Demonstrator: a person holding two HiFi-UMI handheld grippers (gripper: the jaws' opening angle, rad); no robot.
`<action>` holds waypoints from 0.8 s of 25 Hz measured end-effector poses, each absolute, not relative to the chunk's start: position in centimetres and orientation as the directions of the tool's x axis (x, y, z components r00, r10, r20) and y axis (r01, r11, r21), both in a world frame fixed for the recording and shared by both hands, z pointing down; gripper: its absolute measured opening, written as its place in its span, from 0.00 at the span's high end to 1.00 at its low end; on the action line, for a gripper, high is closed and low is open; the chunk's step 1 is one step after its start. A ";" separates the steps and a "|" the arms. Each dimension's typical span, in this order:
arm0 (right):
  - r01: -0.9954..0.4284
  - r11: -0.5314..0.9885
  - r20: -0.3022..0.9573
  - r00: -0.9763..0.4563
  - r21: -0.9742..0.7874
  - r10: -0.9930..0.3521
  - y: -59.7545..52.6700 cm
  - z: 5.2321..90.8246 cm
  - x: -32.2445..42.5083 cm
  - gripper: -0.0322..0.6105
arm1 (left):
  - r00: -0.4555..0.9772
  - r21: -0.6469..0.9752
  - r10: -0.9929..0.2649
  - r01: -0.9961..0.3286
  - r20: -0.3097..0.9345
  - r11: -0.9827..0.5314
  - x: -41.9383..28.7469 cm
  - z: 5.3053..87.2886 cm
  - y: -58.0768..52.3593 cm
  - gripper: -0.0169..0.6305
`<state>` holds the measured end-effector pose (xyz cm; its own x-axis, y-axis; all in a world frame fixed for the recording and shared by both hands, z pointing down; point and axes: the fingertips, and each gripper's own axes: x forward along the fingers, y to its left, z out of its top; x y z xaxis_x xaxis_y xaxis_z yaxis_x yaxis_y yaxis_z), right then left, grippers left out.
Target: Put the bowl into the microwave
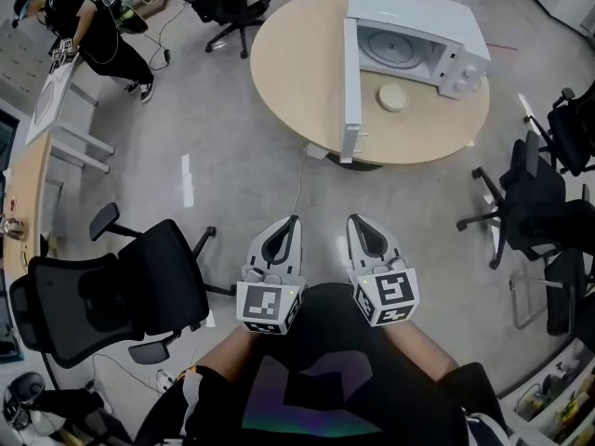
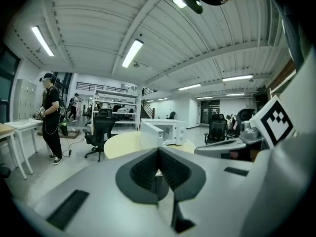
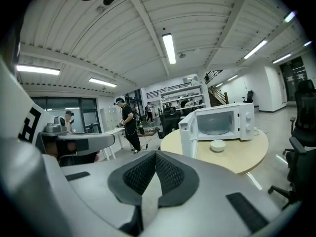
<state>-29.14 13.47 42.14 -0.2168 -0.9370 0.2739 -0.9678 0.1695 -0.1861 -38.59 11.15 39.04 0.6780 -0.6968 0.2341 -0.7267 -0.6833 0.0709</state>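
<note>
Fingers on our left gripper [image 1: 294, 221] and right gripper [image 1: 354, 219] were pressed together, nothing in either, both held low by our body. The bowl [image 1: 392, 97] sat well ahead and off to the right on the round desk [image 1: 279, 72], just in front of the open microwave [image 1: 418, 35]. Right side looked nearer, we'd say.

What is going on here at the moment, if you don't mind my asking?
A person stands back from the round table, holding the left gripper and the right gripper close to the body. Both have their jaws together with nothing in them. The microwave sits on the table with its door swung open. The bowl rests on the tabletop just in front of the opening and is not yet picked up.
</note>
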 end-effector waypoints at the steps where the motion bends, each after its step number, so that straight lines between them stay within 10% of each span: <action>1: -0.967 0.169 0.273 -0.217 -0.191 -0.937 13.6 42.3 -28.2 0.93 | 0.679 0.068 -0.695 -0.725 0.236 -0.685 -37.6 39.1 11.3 0.90; 20: -0.972 0.077 0.251 -0.133 -0.222 -0.959 18.9 42.9 -11.8 0.92 | 0.752 0.022 -0.613 -0.636 0.242 -0.771 -20.0 39.2 15.6 0.90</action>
<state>-11.76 18.87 42.93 -0.1332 -0.9587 0.2512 -0.9720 0.0768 -0.2221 -19.98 15.57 39.17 0.7517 -0.6135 0.2421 -0.6364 -0.7710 0.0224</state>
